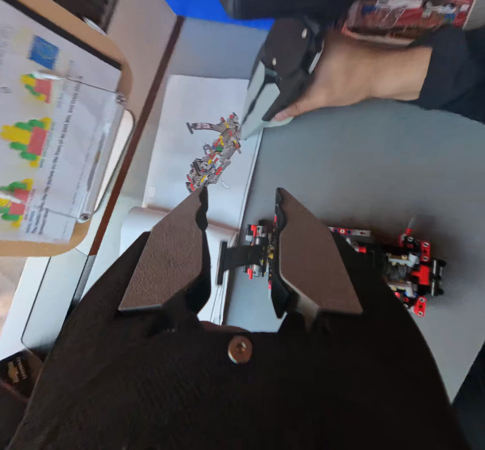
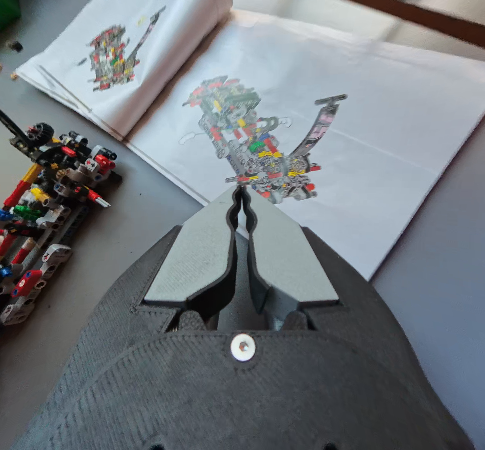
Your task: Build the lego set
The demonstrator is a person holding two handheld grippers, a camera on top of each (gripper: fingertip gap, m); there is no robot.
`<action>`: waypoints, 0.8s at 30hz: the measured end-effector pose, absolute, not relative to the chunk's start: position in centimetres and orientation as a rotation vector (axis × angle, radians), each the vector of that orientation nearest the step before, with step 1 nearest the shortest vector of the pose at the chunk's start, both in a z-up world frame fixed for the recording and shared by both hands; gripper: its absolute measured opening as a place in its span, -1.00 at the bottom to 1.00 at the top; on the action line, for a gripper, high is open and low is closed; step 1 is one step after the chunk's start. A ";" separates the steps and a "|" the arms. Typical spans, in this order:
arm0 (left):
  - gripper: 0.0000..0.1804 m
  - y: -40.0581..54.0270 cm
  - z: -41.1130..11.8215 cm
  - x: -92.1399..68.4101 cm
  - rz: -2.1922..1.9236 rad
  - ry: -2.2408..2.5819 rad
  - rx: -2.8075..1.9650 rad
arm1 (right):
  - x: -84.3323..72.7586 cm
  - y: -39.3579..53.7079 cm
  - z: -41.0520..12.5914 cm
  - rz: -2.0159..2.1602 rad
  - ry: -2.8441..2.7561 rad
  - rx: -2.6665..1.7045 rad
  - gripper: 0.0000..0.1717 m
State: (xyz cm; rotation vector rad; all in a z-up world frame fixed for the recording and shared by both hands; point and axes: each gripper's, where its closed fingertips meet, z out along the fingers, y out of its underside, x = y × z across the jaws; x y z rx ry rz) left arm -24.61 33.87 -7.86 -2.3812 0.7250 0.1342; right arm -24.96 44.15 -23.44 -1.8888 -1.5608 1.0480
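Down on the grey tabletop (image 1: 367, 164), the left claw (image 1: 241, 193) stands wide open with nothing between its fingers, hovering over the front end of a red, black and grey building-brick vehicle model (image 1: 409, 267). That model lies just below and to the right of the fingers, its black wing part reaching over the edge of an open instruction booklet (image 1: 199, 101). The right claw (image 2: 241, 188) is closed, pads meeting at the tips on nothing, its point low over the booklet's right-hand page beside the printed drawing of the model (image 2: 257, 143). From the left wrist view a hand (image 1: 354, 78) grips the right claw's body. A clipboard (image 1: 115, 51) with a sheet of coloured brick pictures lies to the far left. A curled page (image 2: 147, 30) rises at the booklet's fold.
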 end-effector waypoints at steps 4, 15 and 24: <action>-0.39 38.5 -13.6 -23.1 0.133 0.711 -2.614 | -23.6 48.1 -21.4 0.928 -1.361 -1.791 -0.88; -0.12 45.1 -21.5 -26.1 0.203 0.252 -2.816 | -22.3 50.4 -16.5 0.963 -1.104 -1.551 -0.74; -0.24 45.2 -24.9 -26.1 0.013 -0.016 -2.815 | -22.3 50.9 -15.4 0.967 -1.018 -1.499 -0.58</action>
